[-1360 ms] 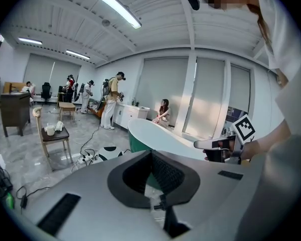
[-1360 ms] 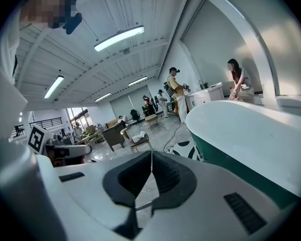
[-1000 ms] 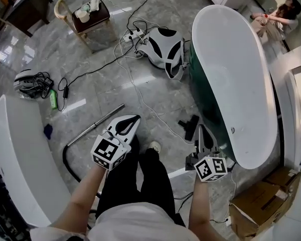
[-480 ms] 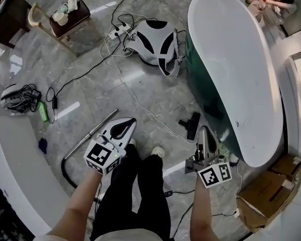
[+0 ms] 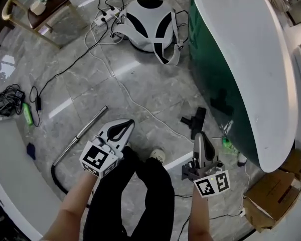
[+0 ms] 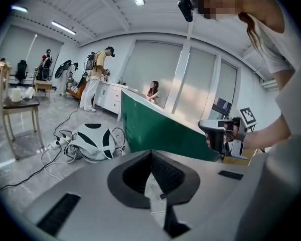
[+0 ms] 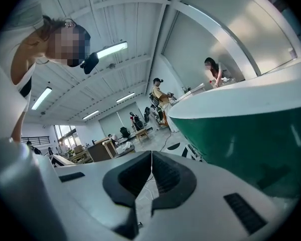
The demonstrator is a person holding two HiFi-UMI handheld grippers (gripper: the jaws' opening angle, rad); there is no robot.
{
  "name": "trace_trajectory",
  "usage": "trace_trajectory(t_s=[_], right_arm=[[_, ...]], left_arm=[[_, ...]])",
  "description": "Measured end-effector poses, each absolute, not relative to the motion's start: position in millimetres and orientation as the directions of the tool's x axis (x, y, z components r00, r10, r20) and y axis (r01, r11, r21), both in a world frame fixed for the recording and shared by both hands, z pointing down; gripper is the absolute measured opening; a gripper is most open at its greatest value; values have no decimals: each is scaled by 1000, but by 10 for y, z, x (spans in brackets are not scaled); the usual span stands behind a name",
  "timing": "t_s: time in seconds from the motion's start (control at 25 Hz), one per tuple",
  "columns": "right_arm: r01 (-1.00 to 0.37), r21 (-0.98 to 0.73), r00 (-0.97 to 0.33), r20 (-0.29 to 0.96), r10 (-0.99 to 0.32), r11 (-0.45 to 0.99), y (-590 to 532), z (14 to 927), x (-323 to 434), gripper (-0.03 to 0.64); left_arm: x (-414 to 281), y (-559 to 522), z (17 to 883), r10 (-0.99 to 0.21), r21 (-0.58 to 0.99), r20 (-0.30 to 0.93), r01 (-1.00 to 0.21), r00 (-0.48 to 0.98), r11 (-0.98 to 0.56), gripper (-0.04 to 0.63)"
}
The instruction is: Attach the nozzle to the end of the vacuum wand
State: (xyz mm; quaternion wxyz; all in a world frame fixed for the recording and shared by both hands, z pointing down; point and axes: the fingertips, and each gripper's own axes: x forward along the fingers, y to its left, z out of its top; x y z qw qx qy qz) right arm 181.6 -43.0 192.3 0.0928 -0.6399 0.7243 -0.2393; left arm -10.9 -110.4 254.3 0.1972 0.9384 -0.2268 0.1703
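Note:
On the grey floor lies the silver vacuum wand (image 5: 80, 133), its near end joined to a black hose (image 5: 56, 176). The black nozzle (image 5: 195, 120) lies apart from it, by the foot of the green tub. My left gripper (image 5: 131, 122) is shut and holds nothing, hovering just right of the wand. Nothing is between the shut jaws of my right gripper (image 5: 200, 136), which hangs just short of the nozzle. In the left gripper view the left gripper (image 6: 151, 152) shows meeting jaws, and the right gripper (image 6: 218, 134) appears beyond. The right gripper (image 7: 151, 153) is also shut in its own view.
A green and white bathtub (image 5: 241, 59) fills the right side. The white and black vacuum body (image 5: 150, 14) sits at the back among loose cables (image 5: 115, 82). A chair (image 5: 35, 9) stands far left, a cardboard box (image 5: 271, 200) near right. My legs and a shoe (image 5: 157, 156) are between the grippers.
Both grippers have sunk toward the floor, staying shut. The view has dropped closer, so the wand, nozzle and tub look larger. Wand and nozzle lie where they were.

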Motion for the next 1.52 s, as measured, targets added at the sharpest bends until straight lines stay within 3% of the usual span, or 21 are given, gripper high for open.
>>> trace_trajectory(t_s=[0.36,0.64,1.0,1.52], right_arm=[[-875,-481,-158,188,-969,49,-490,3255,1766,17],[-897,-423,-236,214,-948,128,-496,4022,1632,17],[-869,-489,-191,181,-965,81,-606,5128,1774,17],[-899,-382,-283,133,-950,215,-950,6108,1557,17]], left_arm=[[-270,-1133,3827,-333,286,451,-488,828,-825,9],[-269,-1027,4669,-296,277,486,-467,822,-840,9],[-49,-1204,5632,-311,294,447,-467,838,-834,8],[-90,-1351,6649,-351,289,402,-481,846,-828,8]])
